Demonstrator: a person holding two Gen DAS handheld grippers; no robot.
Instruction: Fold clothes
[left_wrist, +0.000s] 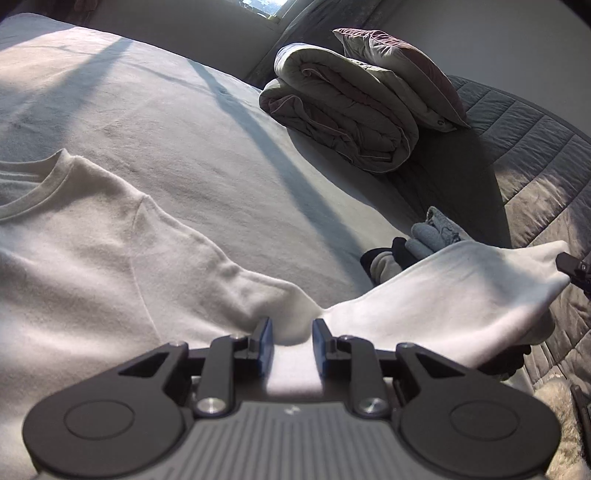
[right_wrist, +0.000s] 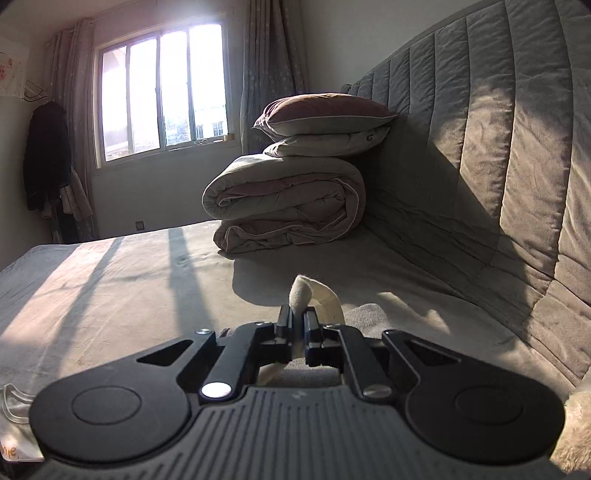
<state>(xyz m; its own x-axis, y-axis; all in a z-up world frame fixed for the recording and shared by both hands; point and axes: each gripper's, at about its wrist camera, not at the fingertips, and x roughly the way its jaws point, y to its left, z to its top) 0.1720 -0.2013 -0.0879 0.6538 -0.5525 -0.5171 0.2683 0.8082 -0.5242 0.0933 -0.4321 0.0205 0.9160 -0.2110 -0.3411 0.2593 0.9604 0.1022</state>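
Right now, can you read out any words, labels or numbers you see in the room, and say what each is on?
"he": orange letters on the white sheet at the lower left edge, cut off by the frame.
White wall poster with orange marks: too blurred to read.
Nothing else legible.

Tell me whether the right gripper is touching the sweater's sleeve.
Touching. In the right wrist view the right gripper is shut on the cream sleeve, its fabric pinched between the pads and sticking up past them.

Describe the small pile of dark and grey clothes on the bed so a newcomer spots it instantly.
Start at the padded headboard and the rolled duvet beside it. Follow the bed toward the camera to the lifted sleeve of the white sweatshirt. The pile of clothes sits just behind it, the only dark, bunched items.
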